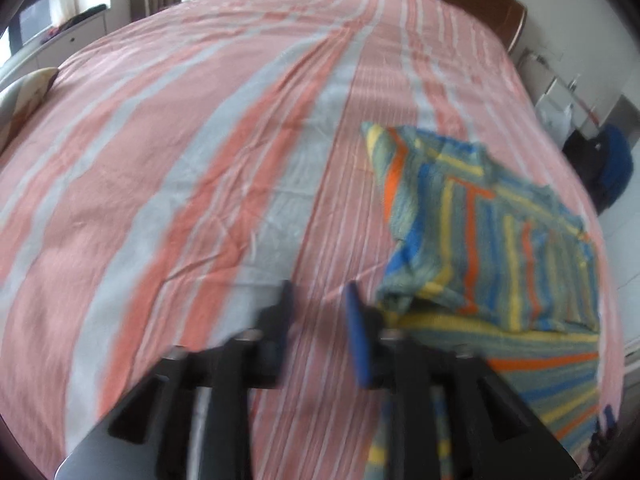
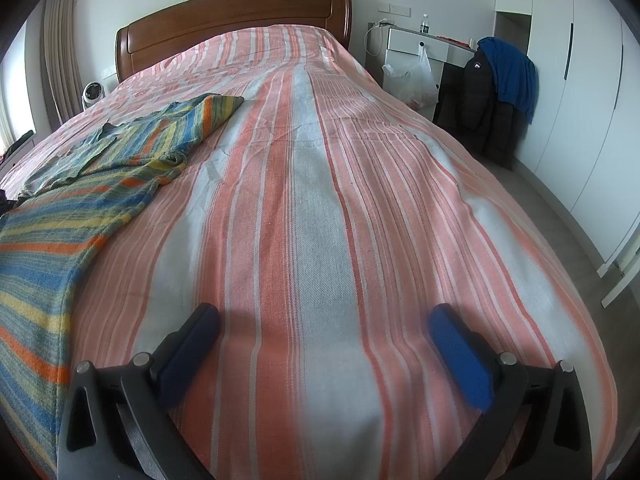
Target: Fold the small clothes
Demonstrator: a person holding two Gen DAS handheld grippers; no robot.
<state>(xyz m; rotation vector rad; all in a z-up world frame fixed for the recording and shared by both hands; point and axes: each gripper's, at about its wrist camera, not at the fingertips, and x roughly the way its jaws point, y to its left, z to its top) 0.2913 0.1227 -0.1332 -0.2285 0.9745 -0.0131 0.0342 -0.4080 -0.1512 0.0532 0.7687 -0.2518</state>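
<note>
My left gripper (image 1: 318,300) and right gripper (image 2: 324,320) both hover empty, jaws apart; the striped shirt (image 1: 492,236) lies half-folded toward the bed's (image 2: 320,200) foot edge. I'd pinch its hem squarely.

No readable text, number or sign is showing in either view. The black padded jacket (image 2: 478,92) hanging beside the white bedside cabinet (image 2: 420,42) is carrying a small white logo on its chest, too small to read. The clear plastic bottle (image 2: 424,23) on that cabinet is showing no legible label.
</note>
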